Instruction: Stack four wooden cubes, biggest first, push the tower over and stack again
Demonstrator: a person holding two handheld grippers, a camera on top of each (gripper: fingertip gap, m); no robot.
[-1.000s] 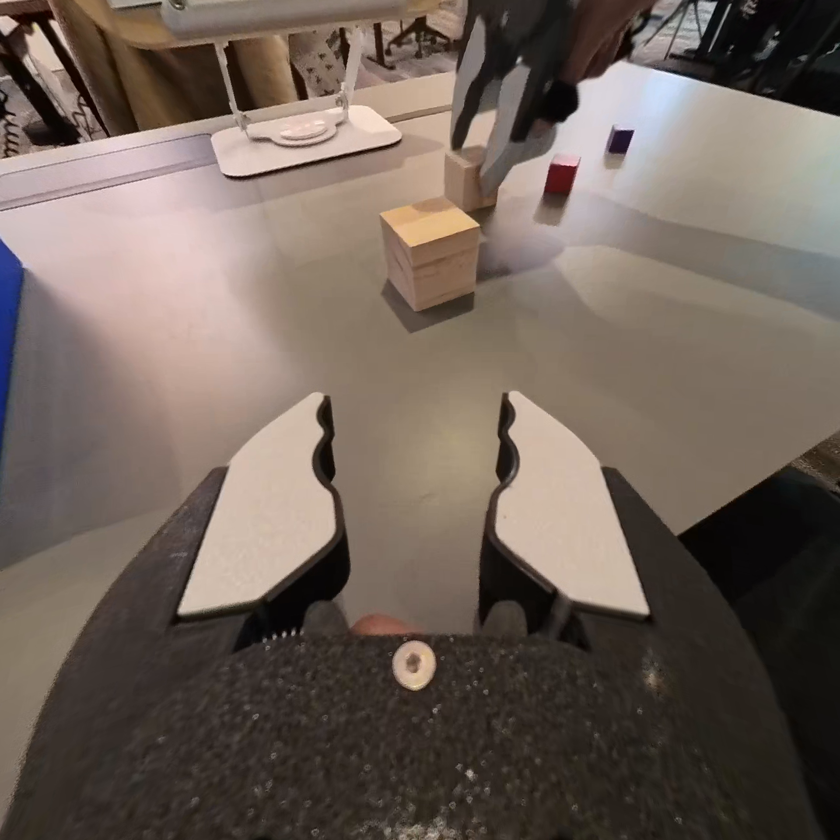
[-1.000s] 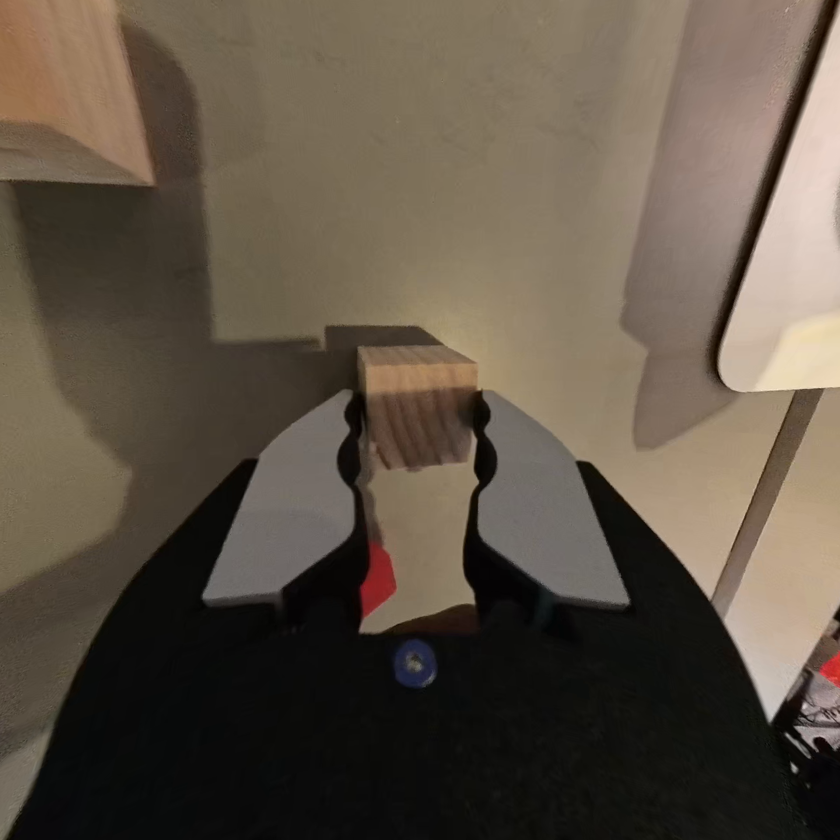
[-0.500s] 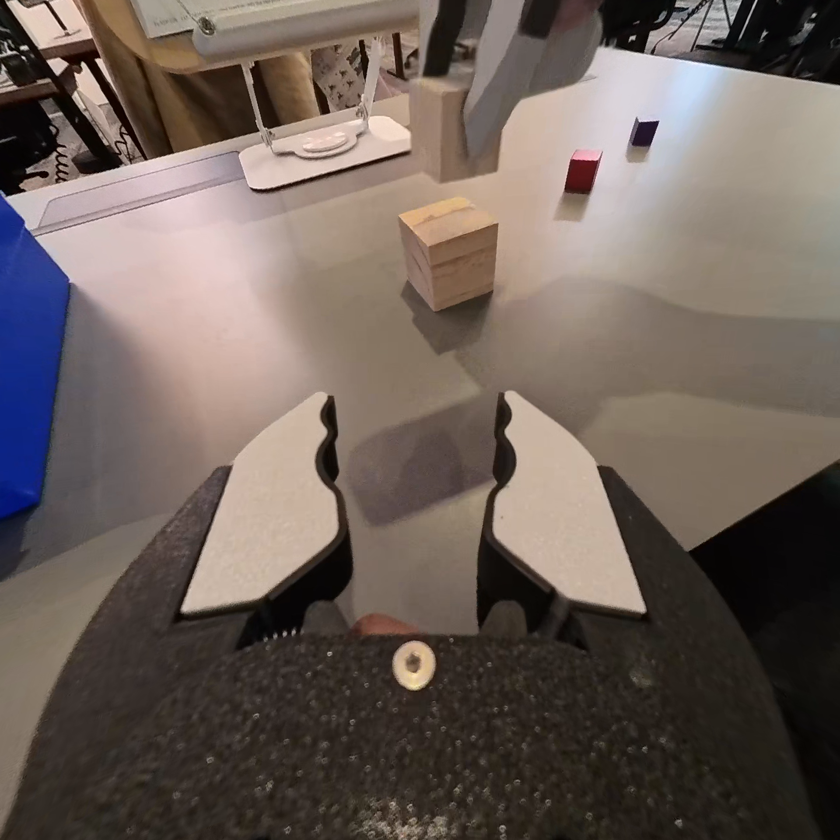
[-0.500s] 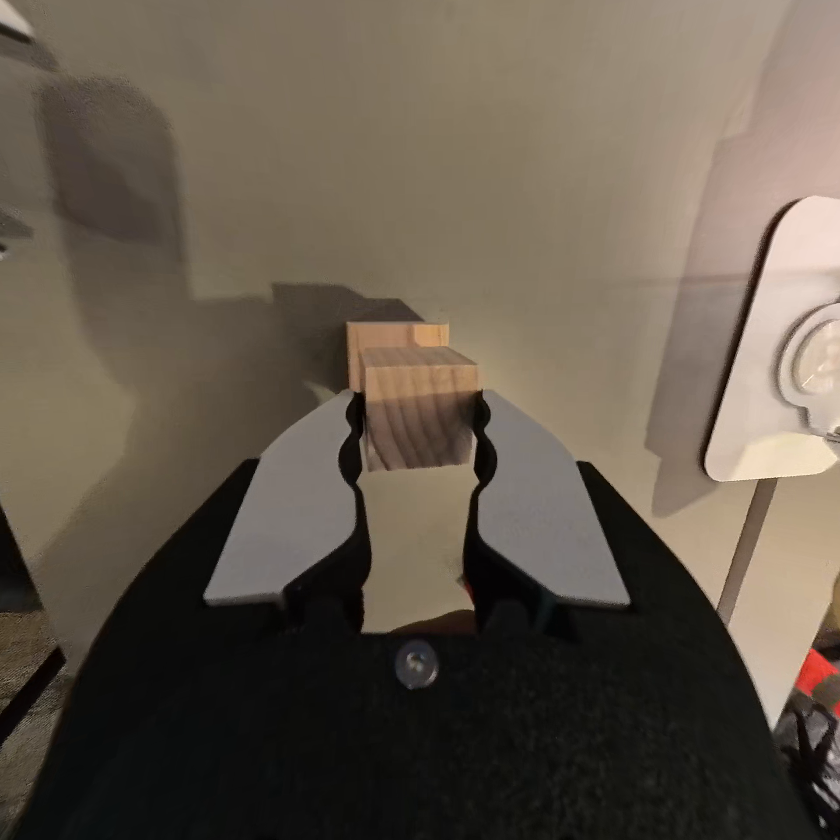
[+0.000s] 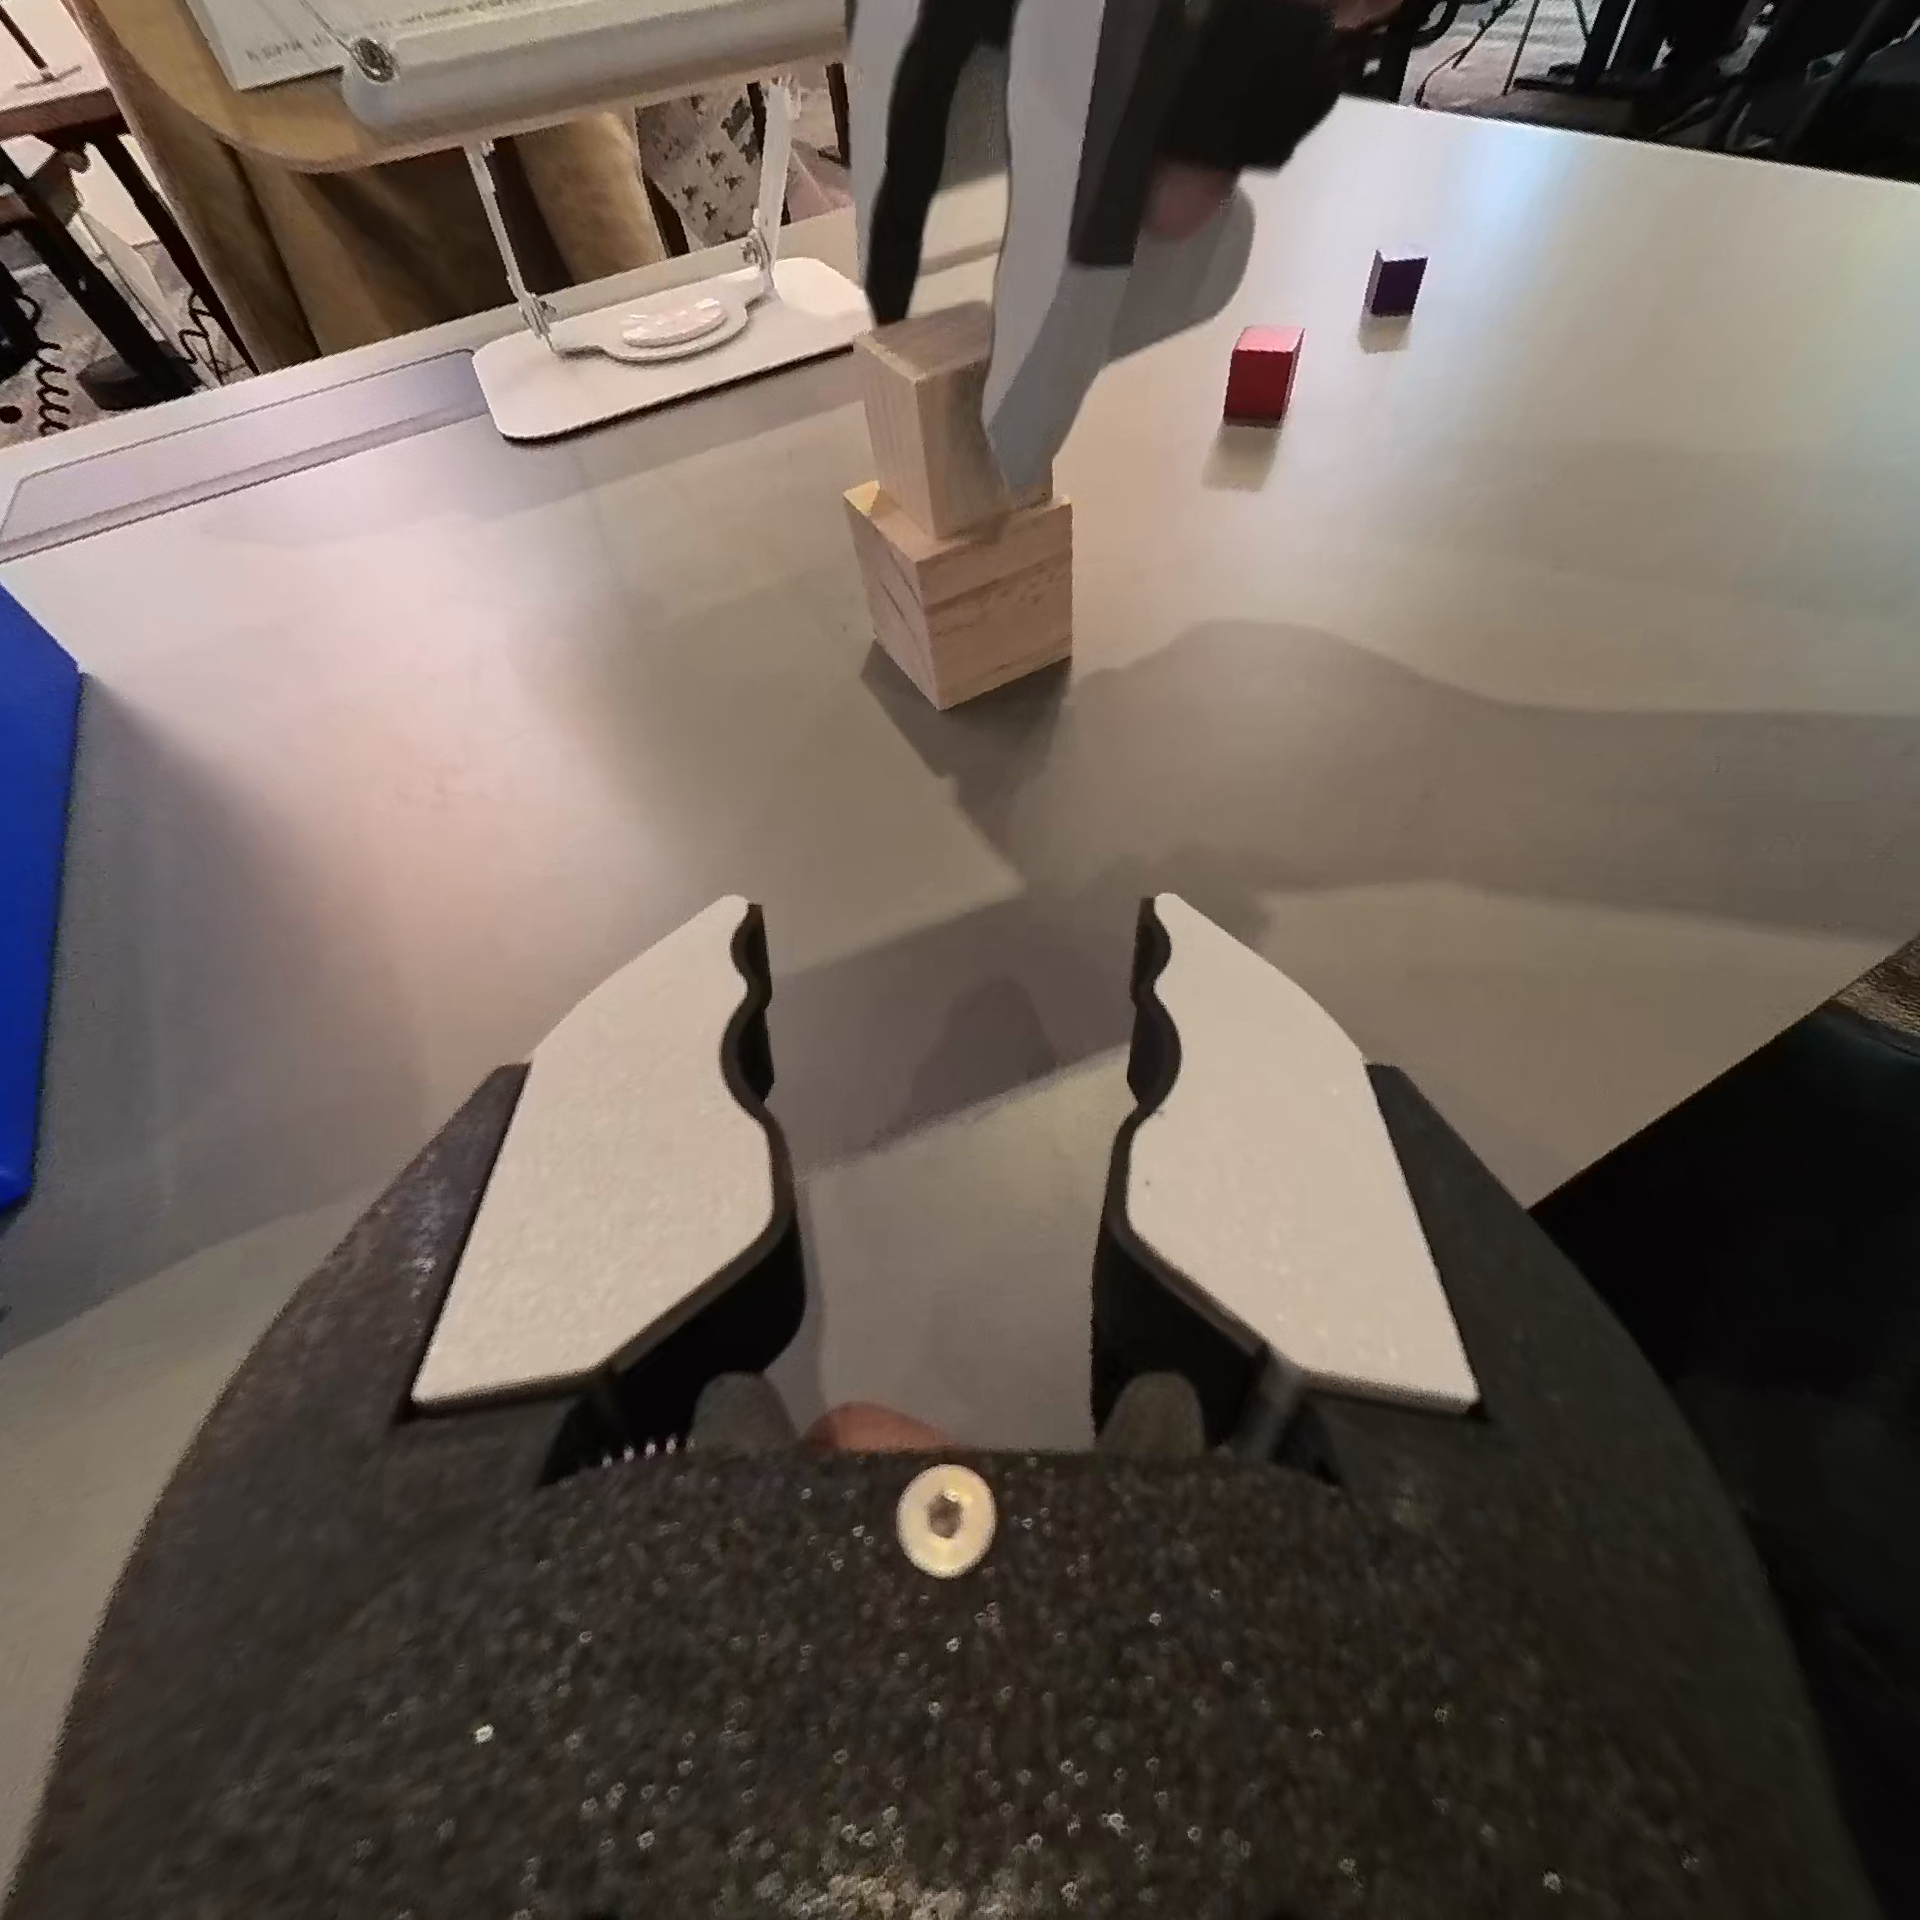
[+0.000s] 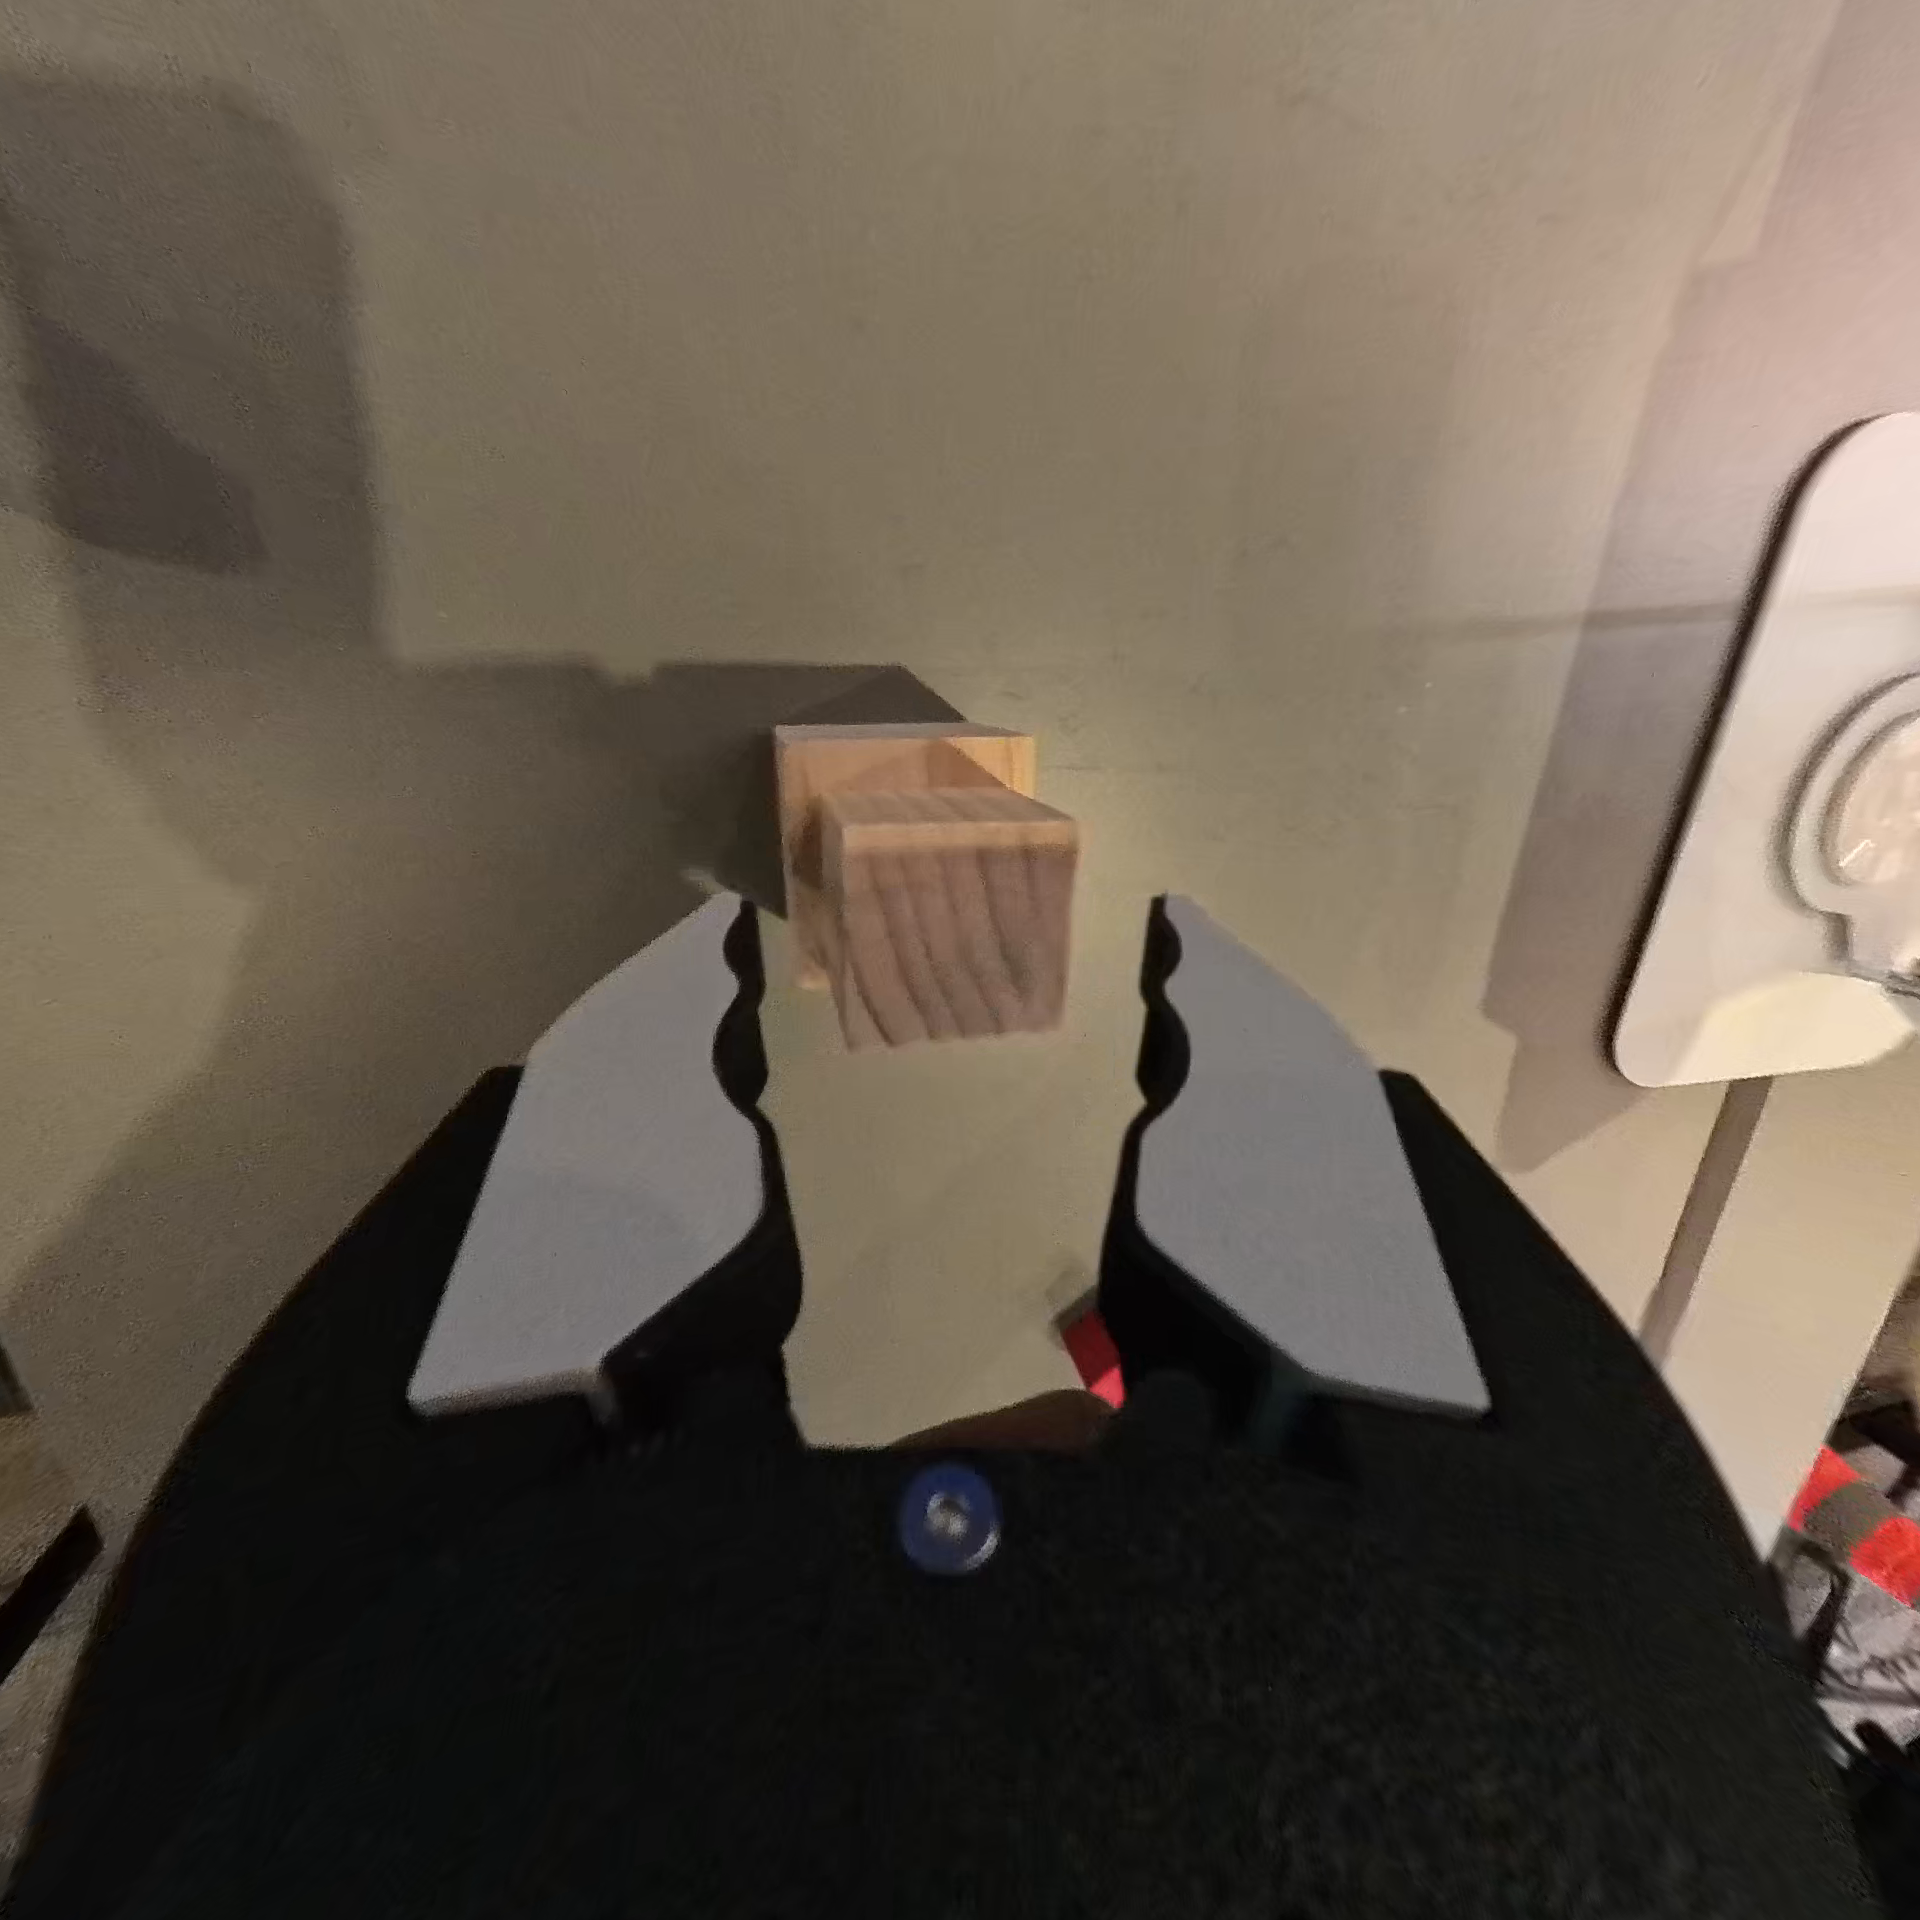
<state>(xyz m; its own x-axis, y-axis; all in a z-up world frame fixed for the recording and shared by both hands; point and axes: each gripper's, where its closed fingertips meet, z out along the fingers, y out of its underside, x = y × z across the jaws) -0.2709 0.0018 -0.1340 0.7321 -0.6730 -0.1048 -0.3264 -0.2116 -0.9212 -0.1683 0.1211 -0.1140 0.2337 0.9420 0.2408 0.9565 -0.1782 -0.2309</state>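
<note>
A big wooden cube (image 5: 966,613) stands on the grey table (image 5: 416,727). A smaller wooden cube (image 5: 914,436) sits on top of it, a little off centre; both show in the right wrist view, the smaller (image 6: 951,925) over the big one (image 6: 831,790). My right gripper (image 6: 951,912) points down over the stack, open, with its fingers (image 5: 1029,416) on either side of the smaller cube and gaps between. My left gripper (image 5: 945,914) is open and empty, low over the table in front of the stack. A small red cube (image 5: 1262,374) and a purple cube (image 5: 1394,281) lie to the right.
A white stand base (image 5: 665,353) sits behind the stack, and shows at the right of the right wrist view (image 6: 1766,987). A blue object (image 5: 31,935) is at the left edge. The table's edge runs along the right, with dark floor beyond. It is some 4 centimeters from my right tips to the big wooden cube (image 5: 966,613).
My right gripper carried the smaller wooden cube from the table onto the big cube, then opened and let it go. My left gripper stayed open and shifted slightly.
</note>
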